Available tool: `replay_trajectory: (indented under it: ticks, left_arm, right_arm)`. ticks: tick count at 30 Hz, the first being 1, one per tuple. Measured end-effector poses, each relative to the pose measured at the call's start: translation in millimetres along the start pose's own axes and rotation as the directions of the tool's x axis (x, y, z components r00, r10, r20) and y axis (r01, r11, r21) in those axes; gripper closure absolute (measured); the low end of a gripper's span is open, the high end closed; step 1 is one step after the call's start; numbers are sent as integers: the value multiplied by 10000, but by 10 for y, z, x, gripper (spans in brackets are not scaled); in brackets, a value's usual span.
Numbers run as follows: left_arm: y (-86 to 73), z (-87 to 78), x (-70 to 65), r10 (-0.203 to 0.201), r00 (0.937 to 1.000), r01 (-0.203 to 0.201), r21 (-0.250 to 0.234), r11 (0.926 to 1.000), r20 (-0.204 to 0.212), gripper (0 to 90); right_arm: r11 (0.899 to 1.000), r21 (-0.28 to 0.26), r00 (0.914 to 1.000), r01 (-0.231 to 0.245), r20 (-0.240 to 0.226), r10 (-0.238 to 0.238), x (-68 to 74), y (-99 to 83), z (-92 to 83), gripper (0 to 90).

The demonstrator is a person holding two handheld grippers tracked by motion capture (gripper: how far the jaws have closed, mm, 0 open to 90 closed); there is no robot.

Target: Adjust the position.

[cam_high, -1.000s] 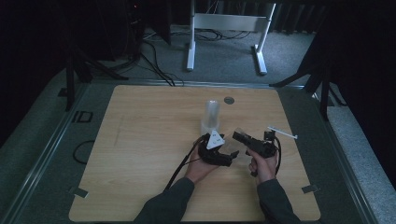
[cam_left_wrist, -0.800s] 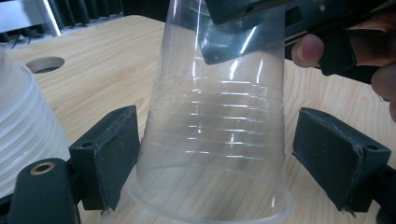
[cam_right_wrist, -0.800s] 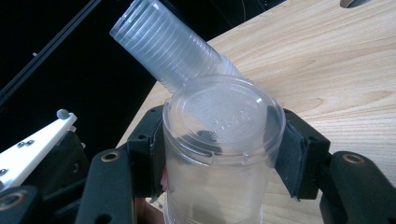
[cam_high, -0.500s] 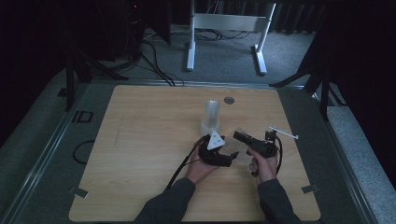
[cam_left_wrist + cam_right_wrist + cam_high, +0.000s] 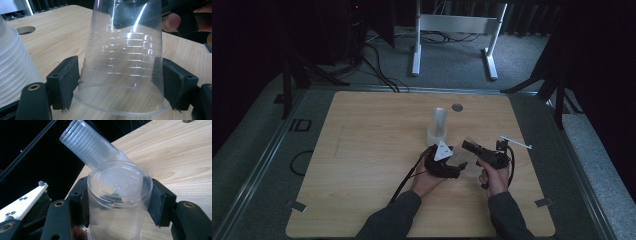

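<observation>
- Both forearms come in from the near edge of the desk (image 5: 362, 150), hands close together on its near right part, sleeves dark.
- The left claw (image 5: 460, 169) lies low and points across toward the right hand; the grey three-cornered plate (image 5: 442, 150) sits on top of it.
- The right claw (image 5: 470, 146) is held in a fist and points back toward the left one, so the two meet at one clear plastic cup (image 5: 468, 159).
- In the right claw's own view, its jaws are clenched on the cup (image 5: 117, 202) just below the closed end, one pad on each side of the wall.
- In the left claw's own view, the cup (image 5: 122, 67) stands between the jaws near its open rim; the jaws have just been closing on it, the right pad against the wall, the left pad so close that I cannot tell whether it presses.
- Compared with a second ago, hands and cup sit in the same spot on the desk.
- Just beyond the hands stands a stack of clear cups (image 5: 438, 126), upside down, close to the left claw.
- Farther back is a round hole (image 5: 456, 107) in the desk top.
- A thin white stick (image 5: 515, 141) lies just right of the right hand.
- Beyond the desk, a white metal frame (image 5: 452, 30) stands on grey carpet.
</observation>
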State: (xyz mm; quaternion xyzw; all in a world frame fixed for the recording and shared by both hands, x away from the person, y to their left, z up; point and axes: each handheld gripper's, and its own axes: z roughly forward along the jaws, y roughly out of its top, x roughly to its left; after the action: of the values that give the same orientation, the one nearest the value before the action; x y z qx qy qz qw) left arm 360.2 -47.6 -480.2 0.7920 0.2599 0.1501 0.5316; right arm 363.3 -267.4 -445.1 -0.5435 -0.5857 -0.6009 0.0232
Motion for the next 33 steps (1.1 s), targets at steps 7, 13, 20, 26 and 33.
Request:
replay_trajectory:
  ticks: [7, 13, 20, 26, 33]
  left_arm:
    - [-6, 10, 4, -11, 10000, 11, 99, 10000, -11, 210]
    - [2, 0, 3, -3, 9999, 5, 133, 9999, -143, 227]
    - [8, -11, -2, 47, 9999, -45, 120, 9999, -138, 230]
    - [6, -13, -7, 113, 9999, -111, 152, 9998, -128, 233]
    - [9, -27, 5, 143, 9998, -140, 195, 9997, -127, 234]
  right_arm:
    - [10000, 18, 10000, -5, 15, 5, -1, -1, 3, 417]
    - [10000, 51, 10000, 76, -29, -76, 10, 1, 6, 415]
    - [9999, 31, 9999, 116, -86, -116, 5, 0, 2, 407]
    - [9996, 79, 9996, 265, 39, -265, 7, 2, -3, 371]
    - [9985, 207, 9987, 504, -45, -503, 7, 0, -15, 356]
